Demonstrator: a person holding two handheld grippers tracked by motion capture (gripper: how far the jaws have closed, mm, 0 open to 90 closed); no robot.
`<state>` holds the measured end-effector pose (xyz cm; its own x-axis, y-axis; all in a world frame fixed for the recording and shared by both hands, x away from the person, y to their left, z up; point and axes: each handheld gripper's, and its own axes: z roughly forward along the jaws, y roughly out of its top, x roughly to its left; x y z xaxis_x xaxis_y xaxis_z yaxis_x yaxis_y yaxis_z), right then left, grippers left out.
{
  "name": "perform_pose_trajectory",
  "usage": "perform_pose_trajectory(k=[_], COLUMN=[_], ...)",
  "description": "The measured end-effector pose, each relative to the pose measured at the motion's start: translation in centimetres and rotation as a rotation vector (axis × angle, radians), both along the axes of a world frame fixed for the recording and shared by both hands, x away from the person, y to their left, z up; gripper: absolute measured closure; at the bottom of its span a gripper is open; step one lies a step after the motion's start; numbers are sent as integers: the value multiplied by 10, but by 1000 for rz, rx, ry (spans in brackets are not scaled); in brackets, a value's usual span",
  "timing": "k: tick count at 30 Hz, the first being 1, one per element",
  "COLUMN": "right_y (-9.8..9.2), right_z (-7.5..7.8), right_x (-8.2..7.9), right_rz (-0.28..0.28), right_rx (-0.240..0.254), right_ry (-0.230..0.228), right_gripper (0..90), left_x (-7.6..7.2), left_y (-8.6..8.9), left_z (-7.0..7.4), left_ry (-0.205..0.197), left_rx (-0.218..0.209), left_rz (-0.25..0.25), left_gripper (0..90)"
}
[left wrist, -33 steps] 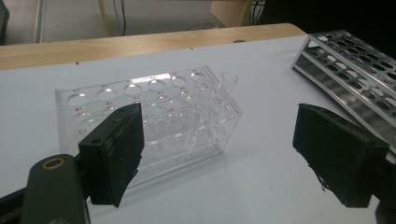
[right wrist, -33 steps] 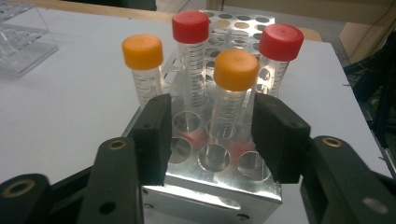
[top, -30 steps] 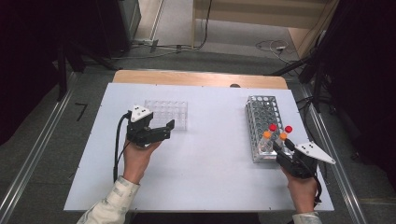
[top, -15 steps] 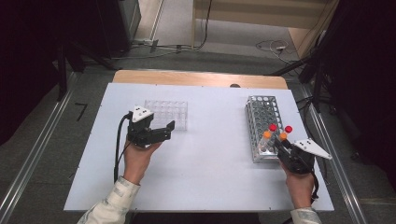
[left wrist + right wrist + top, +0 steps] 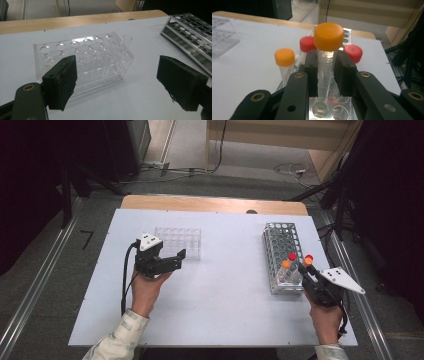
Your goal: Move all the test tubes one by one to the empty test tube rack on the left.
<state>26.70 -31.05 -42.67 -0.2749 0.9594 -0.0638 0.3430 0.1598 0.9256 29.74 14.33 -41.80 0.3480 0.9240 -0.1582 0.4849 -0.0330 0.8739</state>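
White table (image 5: 225,310): right gripper (image 5: 327,75) just closed on orange-capped tube (image 5: 327,50) in metal rack (image 5: 280,245); lift straight up. Left gripper (image 5: 117,85) open, idle.

A clear, graduated tube with an orange cap (image 5: 328,36) stands upright in the near end of a perforated metal rack (image 5: 280,249) at the right of the white counter, clamped at its body between black jaws, beside another orange-capped tube (image 5: 284,57) and two red-capped tubes (image 5: 307,44)
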Motion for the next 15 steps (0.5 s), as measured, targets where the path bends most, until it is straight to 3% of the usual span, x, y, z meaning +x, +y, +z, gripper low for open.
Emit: perform_pose_trajectory(k=[8,15], right_y=[-3,1], right_z=[24,35], right_x=[-15,-25], right_rz=[14,76], right_rx=[34,48], right_ry=[-50,-9], right_gripper=[713,714], left_x=[-1,-1], left_y=[2,1], left_z=[2,2], left_ry=[-8,-8], left_rx=[-6,-6], left_rz=[-1,-1], left_gripper=[173,172])
